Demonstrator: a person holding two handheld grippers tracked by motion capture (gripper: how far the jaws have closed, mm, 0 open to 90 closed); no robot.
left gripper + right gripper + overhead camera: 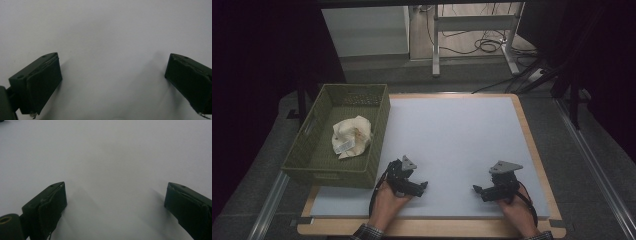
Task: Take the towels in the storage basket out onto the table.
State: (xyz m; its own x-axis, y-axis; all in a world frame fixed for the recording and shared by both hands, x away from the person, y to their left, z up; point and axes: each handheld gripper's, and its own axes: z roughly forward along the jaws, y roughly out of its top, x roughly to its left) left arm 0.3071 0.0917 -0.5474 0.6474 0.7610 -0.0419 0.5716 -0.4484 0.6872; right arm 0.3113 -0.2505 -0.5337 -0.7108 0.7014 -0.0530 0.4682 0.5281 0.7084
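We see two hands low on the table, each w/ a gripper. Left gripper [424,186] sits near the front edge of the grey mat [452,135], just right of the basket's front corner, jaws pointing toward the middle of the mat. In the left gripper view its jaws stand spread wide, nothing btwn them, only bare mat beneath. Left hand [387,200] wraps the body from below; a plaid cuff shows at the bottom edge.

Right gripper [476,189] lies well apart from the left one, on the right half of the mat, also near the front edge, jaws pointing inward at the other gripper. In the right gripper view we find its jaws spread wide too, w/ nothing pinched, plain mat btwn them. Right hand [517,205] holds it from behind; a black cable loops round the wrist. Each gripper carries a grey three-cornered plate on top.

Green woven basket [317,145] stands at the left side, partly on the mat's edge. Inside it lies a crumpled cream cloth [351,136] w/ a small white label, about mid-basket. Cloth is well apart from both grippers; neither touches it.

Mat rests on a wooden tabletop [537,150], whose rim shows at right and front.
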